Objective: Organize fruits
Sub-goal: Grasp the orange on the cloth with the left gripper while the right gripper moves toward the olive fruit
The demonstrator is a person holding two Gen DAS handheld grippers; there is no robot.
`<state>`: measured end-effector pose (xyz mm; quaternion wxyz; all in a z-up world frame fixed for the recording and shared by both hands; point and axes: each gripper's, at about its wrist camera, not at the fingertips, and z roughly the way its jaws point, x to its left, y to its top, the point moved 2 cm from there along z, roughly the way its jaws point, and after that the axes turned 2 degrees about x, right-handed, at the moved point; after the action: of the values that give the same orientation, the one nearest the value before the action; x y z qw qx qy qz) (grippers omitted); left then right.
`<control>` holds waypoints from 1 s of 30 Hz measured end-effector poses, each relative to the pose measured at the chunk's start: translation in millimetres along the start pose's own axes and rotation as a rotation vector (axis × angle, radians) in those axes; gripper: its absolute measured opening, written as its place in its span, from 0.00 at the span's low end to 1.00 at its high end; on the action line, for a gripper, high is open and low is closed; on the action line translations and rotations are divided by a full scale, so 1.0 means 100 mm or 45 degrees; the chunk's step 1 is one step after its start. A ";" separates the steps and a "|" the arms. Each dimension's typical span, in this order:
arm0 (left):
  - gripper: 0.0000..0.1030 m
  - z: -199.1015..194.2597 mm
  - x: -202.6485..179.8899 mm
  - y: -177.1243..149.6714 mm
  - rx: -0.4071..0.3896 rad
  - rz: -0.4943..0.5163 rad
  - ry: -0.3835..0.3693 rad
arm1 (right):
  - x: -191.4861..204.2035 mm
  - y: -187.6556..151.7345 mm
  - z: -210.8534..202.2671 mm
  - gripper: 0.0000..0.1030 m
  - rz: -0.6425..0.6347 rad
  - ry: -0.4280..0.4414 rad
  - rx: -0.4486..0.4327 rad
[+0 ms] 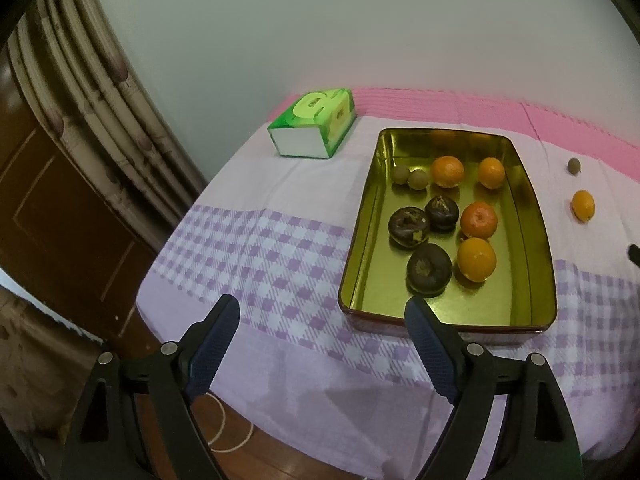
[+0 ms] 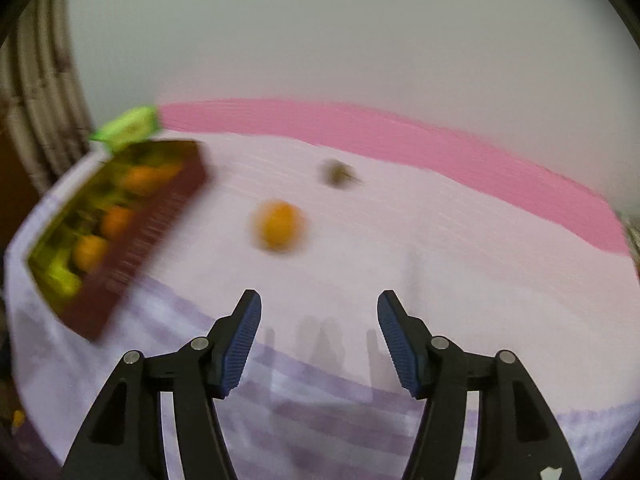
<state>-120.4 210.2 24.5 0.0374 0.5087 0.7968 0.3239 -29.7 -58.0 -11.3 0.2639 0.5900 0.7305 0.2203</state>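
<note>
Nearest the left wrist camera, the left gripper (image 1: 322,312) stands wide open at the bottom of the frame with nothing between its blue pads. Just above its right finger lies the gold tin (image 1: 536,280) on the checked tablecloth (image 1: 256,248), holding four oranges (image 1: 476,259), three dark fruits (image 1: 429,269) and two small brown ones (image 1: 418,179). A loose orange (image 1: 583,205) and a small brown fruit (image 1: 574,165) sit at the right edge, well apart from the tool. A green tissue box (image 1: 316,122) stands at upper centre.

In the right wrist view, the right gripper (image 2: 319,304) is parted and empty. This blurred frame shows the loose orange (image 2: 279,225) above its left finger, and what seems to be the brown fruit (image 2: 338,174) beyond; the tin's red outer wall (image 2: 140,240) shows at left.
</note>
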 end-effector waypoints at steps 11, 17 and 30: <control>0.83 -0.44 -0.54 0.08 -0.165 0.313 -0.219 | -1.24 -0.33 0.17 0.65 0.211 -0.246 0.102; 0.83 -0.71 -1.30 0.19 -0.186 0.601 -0.530 | -1.50 -0.42 0.18 0.71 0.296 -0.222 0.074; 0.66 0.11 -2.54 1.07 0.153 0.509 -0.848 | -1.51 -0.42 0.17 0.73 0.313 -0.105 0.023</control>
<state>90.2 32.5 6.6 0.2002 0.7324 0.6439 0.0948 -25.6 -213.9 -31.6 0.2596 0.6859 0.6432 0.2200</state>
